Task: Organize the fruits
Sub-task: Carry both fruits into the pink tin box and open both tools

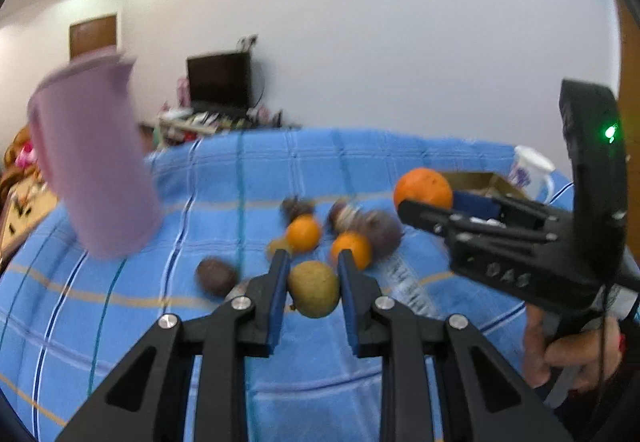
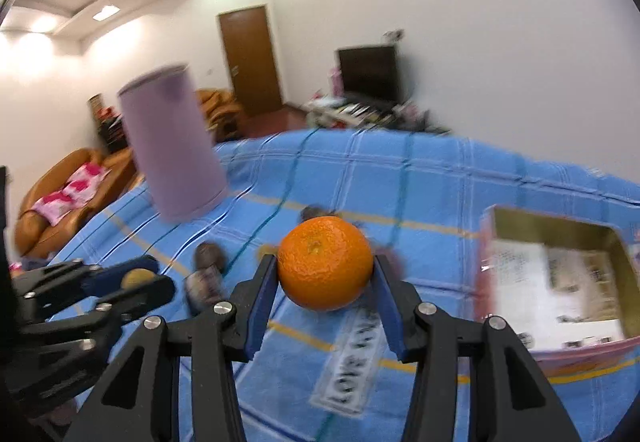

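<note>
I have a yellow-green fruit (image 1: 314,294) pinched between my left gripper (image 1: 313,278) fingers, lifted above the blue checked cloth (image 1: 320,162). My right gripper (image 2: 325,270) fingers clamp a large orange (image 2: 325,269), also off the cloth. Beyond the yellow-green fruit, two small oranges (image 1: 303,233) and dark fruits (image 1: 216,276) lie clustered; the open box (image 2: 560,282) sits right of them.

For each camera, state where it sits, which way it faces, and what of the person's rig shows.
Left wrist: on the left gripper, facing across the blue cloth; it grips a greenish-brown fruit; right gripper and a hand show.
Right wrist: on the right gripper, gripping an orange; left gripper at left.
Shared: purple cylinder, open box, TV.
</note>
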The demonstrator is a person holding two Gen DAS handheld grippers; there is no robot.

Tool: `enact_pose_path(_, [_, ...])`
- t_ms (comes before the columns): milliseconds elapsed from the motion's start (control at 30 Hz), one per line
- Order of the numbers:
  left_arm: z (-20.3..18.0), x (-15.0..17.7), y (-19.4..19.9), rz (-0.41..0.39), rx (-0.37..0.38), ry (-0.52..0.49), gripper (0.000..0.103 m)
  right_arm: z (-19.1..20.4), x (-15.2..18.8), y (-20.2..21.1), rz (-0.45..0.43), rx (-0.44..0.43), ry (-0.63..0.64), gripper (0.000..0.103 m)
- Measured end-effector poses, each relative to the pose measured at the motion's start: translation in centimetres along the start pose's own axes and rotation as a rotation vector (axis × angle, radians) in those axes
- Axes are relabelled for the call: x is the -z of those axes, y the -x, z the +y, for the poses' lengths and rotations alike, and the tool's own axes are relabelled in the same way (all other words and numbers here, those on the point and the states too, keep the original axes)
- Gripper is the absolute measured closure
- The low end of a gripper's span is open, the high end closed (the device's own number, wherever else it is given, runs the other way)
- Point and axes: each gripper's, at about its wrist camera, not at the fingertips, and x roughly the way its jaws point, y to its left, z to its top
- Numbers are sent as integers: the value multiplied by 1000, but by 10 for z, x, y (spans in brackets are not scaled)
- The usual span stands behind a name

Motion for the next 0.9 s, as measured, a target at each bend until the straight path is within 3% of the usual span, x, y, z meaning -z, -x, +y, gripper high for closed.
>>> enact_pose_path(267, [-56, -33, -29, -49, 83, -38, 77, -60, -7, 30, -104, 230, -18, 53])
enact_pose_path(533, [-119, -43, -79, -18, 131, -78, 77, -136, 1, 33, -59, 425, -20, 53])
enact_pose_path(667, [-148, -46, -108, 22, 150, -86, 77, -161, 2, 34, -38, 479, -37, 53])
enact_pose_path(900, [-165, -46, -137, 67, 140, -72, 77, -186, 10, 28, 29, 461, -77, 53])
